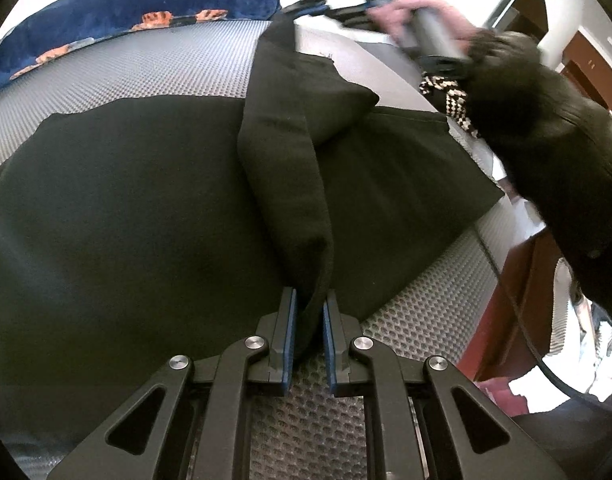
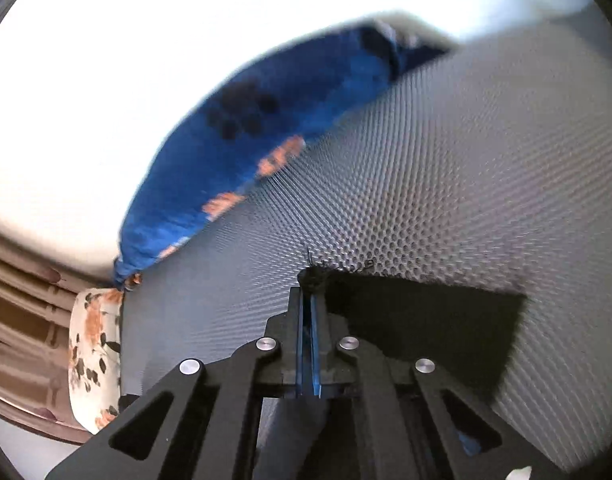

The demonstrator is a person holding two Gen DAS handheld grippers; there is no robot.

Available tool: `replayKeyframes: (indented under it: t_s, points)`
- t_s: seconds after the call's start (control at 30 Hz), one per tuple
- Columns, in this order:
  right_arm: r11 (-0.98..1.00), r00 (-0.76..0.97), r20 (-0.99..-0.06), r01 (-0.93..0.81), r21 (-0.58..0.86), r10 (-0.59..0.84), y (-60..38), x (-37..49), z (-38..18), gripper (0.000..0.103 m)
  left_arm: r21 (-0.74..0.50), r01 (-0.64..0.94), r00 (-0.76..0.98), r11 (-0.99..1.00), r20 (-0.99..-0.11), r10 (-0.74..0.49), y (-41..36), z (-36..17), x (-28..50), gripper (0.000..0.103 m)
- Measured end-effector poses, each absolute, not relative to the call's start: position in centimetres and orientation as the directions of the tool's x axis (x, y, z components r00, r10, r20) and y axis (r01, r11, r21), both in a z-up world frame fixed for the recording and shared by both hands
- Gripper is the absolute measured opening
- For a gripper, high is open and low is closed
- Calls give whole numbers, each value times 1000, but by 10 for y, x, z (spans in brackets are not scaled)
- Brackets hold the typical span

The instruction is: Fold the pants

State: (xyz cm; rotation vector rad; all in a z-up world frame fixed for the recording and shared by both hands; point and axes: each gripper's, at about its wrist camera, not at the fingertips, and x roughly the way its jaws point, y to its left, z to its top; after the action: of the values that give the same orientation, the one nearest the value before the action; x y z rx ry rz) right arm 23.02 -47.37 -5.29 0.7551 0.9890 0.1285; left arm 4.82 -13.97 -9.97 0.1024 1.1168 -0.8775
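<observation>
Currently left gripper (image 1: 310, 312) pinches pants (image 1: 145, 208) fold at 6 o'clock; right gripper (image 2: 308, 300) clamps hem, 12 o'clock. Pants span grey mat (image 1: 145, 68). Risk: uneven pull slips fabric, skewing fold.

Black pants (image 1: 145, 208) flat, one leg lifted taut

The left wrist view looks down, close, along its fingers across the pants (image 1: 145, 208) and mat (image 1: 117, 72). The right wrist view sits close above the mat (image 2: 446, 160), tilted. The 2 views share mat and blue pillow (image 1: 117, 4).
</observation>
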Motion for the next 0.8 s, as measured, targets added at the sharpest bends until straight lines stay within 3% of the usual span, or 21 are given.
replayKeyframes:
  t_s: [0.2, 0.3, 0.5, 0.7, 0.8]
  points:
    - [777, 667, -699, 285, 561, 260, -509, 125, 22, 3, -322, 683, 159, 656, -811, -563, -144, -97, 45, 13]
    - [773, 672, -726, 381, 507, 146, -530, 49, 31, 3, -302, 710, 166, 636, -806, -568, -144, -94, 41, 13]
    - [666, 577, -816, 625, 408, -42, -569, -81, -3, 3, -284, 748, 157, 600, -802, -576, -143, -90, 37, 13]
    - [588, 444, -895, 736, 335, -47, -573, -122, -68, 3, -245, 769, 158, 590, -822, -547, -148, -92, 36, 13]
    - [584, 459, -886, 738, 338, -66, -572, -126, -66, 2, -247, 771, 159, 586, -817, -554, -148, -89, 36, 13]
